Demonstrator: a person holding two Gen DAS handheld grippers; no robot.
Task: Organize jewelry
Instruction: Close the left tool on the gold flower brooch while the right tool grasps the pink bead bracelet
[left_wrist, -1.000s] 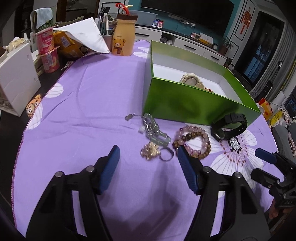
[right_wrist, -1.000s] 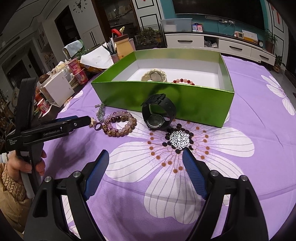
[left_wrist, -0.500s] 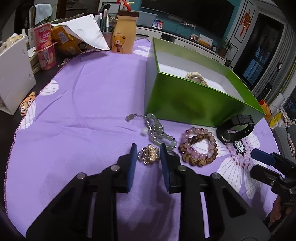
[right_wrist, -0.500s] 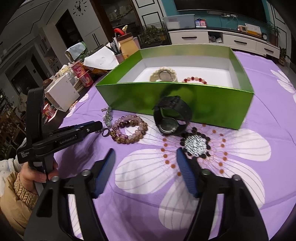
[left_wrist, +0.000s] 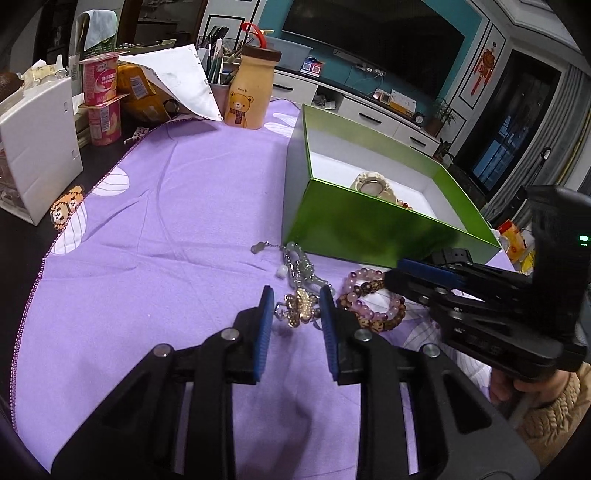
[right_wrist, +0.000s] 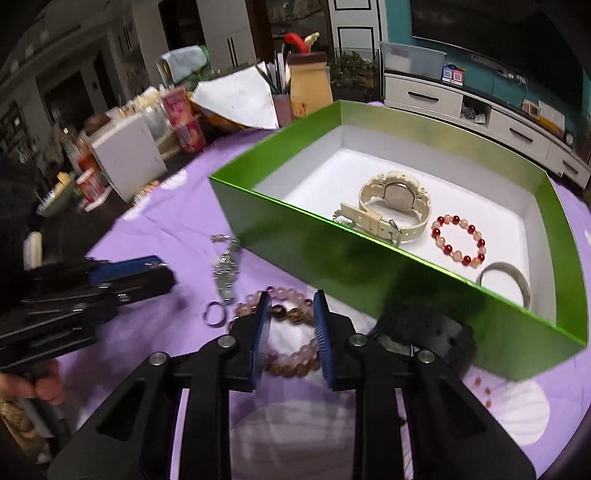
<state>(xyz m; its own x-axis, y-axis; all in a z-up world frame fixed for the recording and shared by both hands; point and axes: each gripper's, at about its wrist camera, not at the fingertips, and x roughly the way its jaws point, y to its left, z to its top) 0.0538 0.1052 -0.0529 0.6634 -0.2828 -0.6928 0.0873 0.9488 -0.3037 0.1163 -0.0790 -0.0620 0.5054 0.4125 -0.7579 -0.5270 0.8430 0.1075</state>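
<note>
gold brooch (left_wrist: 300, 309) between left gripper (left_wrist: 295, 312) pads — touching

A glossy green cardboard box (right_wrist: 388, 273) is gleaming on the matt purple cloth (left_wrist: 177, 206); a polished silver metal bangle (right_wrist: 508, 278) is shining inside.

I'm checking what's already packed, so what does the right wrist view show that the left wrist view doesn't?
Only the right wrist view shows the silver bangle and whole red bead bracelet in the green box. Only the left wrist view shows the gold charm between the left gripper fingers. Both show the cream watch and purple bead bracelets.
</note>
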